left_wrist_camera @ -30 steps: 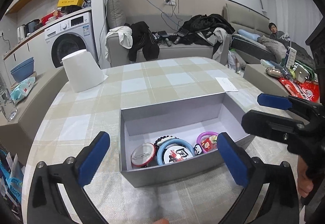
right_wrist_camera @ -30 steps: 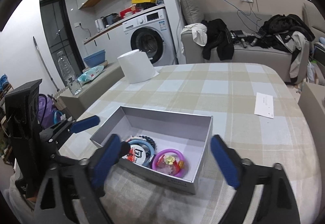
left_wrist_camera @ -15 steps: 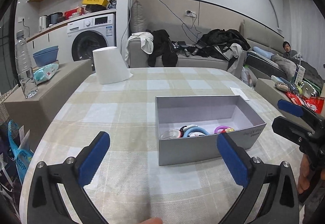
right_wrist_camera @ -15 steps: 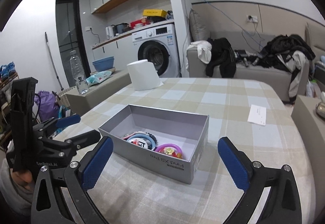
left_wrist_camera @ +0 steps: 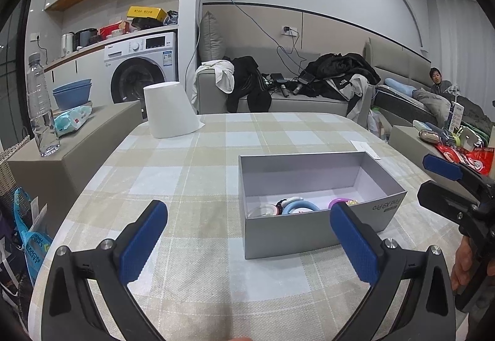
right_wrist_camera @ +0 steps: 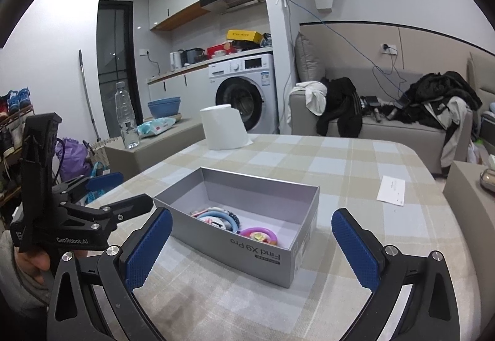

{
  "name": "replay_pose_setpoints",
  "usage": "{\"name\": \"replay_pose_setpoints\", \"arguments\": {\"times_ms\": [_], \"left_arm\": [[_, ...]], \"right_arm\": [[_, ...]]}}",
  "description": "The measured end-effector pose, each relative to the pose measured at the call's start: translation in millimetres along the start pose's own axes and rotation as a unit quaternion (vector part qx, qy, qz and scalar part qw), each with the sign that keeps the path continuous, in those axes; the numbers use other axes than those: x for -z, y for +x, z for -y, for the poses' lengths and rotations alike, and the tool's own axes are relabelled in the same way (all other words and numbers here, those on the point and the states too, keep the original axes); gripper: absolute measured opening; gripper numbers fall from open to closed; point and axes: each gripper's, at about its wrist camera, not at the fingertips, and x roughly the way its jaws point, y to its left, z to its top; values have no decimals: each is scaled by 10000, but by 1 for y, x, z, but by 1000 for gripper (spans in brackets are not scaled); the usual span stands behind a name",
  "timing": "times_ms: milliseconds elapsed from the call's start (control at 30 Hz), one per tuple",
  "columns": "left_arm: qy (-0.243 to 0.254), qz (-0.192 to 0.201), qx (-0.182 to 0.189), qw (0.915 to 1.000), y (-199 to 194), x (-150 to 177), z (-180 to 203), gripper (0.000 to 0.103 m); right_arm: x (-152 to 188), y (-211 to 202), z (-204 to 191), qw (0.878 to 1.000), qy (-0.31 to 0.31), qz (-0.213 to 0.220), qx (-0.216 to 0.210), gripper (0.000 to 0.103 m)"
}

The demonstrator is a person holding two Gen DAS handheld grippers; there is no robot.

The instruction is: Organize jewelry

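From where I sit, the sorting looks close to finished: the grey box (right_wrist_camera: pixel 247 223) on the checked table (right_wrist_camera: pixel 355 161) already holds the jewelry, a blue ring (right_wrist_camera: pixel 216 217), a pink ring (right_wrist_camera: pixel 258 234) and a couple of smaller pieces bunched at the box's near end, while its far end lies bare. I see no loose jewelry on the cloth around the box (only a slip of white paper (right_wrist_camera: pixel 391 191) beyond its far right corner and a paper roll (right_wrist_camera: pixel 224 130) well behind it). My left gripper (left_wrist_camera: pixel 247 245) hangs just in front of the box with its fingers spread wide and nothing between them; my right gripper (right_wrist_camera: pixel 252 251) sits near the box's front corner, equally spread and empty. I judge that nothing obvious is left to collect, unless the pieces inside want tidying or a lid, which I cannot find here.
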Motion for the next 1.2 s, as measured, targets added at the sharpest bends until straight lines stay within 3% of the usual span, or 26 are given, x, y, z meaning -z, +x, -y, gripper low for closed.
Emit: {"name": "replay_pose_setpoints", "arguments": {"times_ms": [333,1200], "left_arm": [[-24,-173,-1,9998,5,1,-1,102],[-14,-118,-35,9999,2,0,0,102]], "right_arm": [[0,-5,-3,9999,-72,71,-6,103],[0,-4,-2,10000,-31,50,0,103]]}}
